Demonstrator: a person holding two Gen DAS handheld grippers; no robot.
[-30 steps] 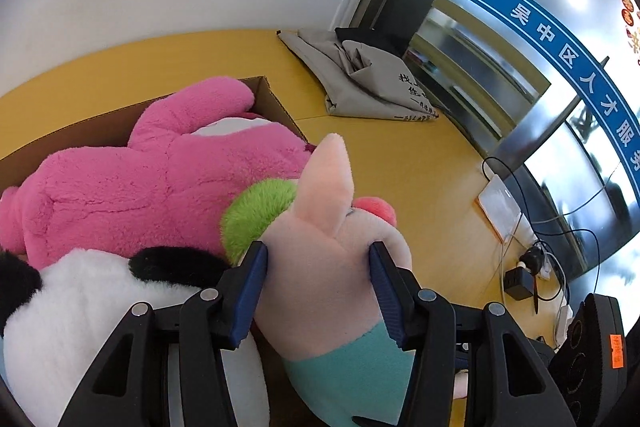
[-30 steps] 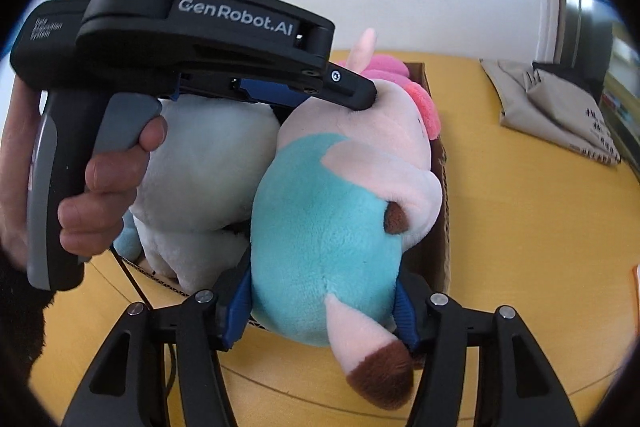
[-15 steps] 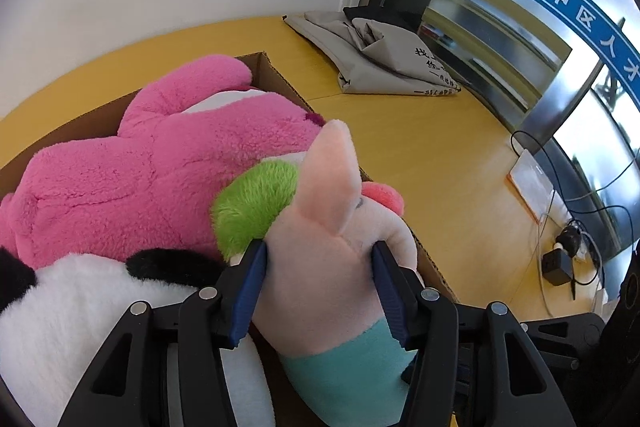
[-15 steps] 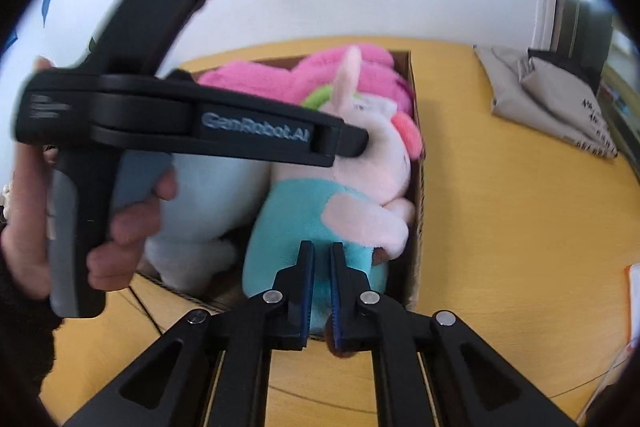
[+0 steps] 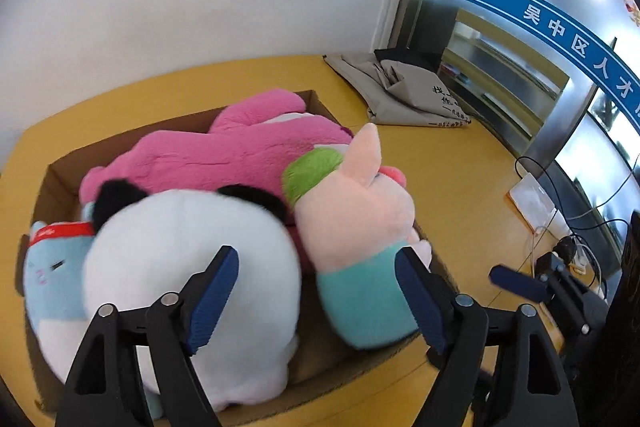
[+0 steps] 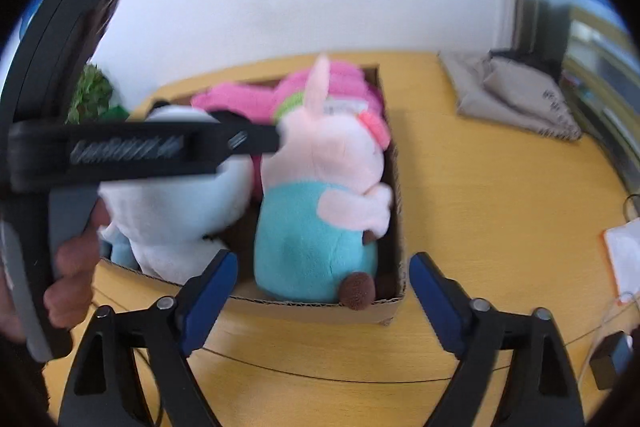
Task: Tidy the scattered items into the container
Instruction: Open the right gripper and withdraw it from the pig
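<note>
Nearest the cameras, both sets of jaws stand spread and hold nothing: the left gripper (image 5: 316,291) hangs above the near end of the cardboard box (image 6: 384,309), and the right gripper (image 6: 322,291) hovers just short of its near wall. Inside the box, the pig plush (image 6: 320,211) in its teal outfit sits at the near right corner, leaning on the white panda plush (image 5: 180,267) beside it, with a small blue plush (image 5: 52,275) wedged at the left. Behind them lies the pink bear plush (image 5: 240,155), reaching the far wall. Beyond the box, on the yellow bench (image 6: 480,187), only a folded grey bag (image 5: 404,95) rests, well apart. The placing step looks finished; no loose toy shows. Next would be drawing both grippers clear without snagging the pig's ear.
</note>
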